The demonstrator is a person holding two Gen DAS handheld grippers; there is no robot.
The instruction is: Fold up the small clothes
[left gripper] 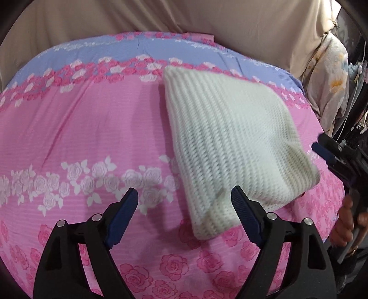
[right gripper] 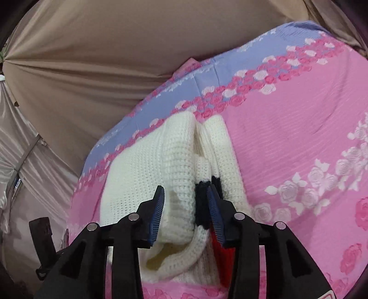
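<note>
A folded white knitted sweater (left gripper: 230,142) lies on the pink rose-patterned bed sheet (left gripper: 80,128). My left gripper (left gripper: 184,207) is open and empty, just in front of the sweater's near corner. In the right wrist view the sweater (right gripper: 156,161) shows its folded layers, with black and red knit parts (right gripper: 202,202) between them. My right gripper (right gripper: 185,207) has its jaws apart around the sweater's near folded edge; the fingers are not pressed together. The right gripper also shows at the right edge of the left wrist view (left gripper: 331,156).
A beige curtain (left gripper: 184,18) hangs behind the bed. A floral cloth (left gripper: 331,85) and dark clutter stand at the right of the bed. A blue band with roses (left gripper: 115,53) runs along the sheet's far side.
</note>
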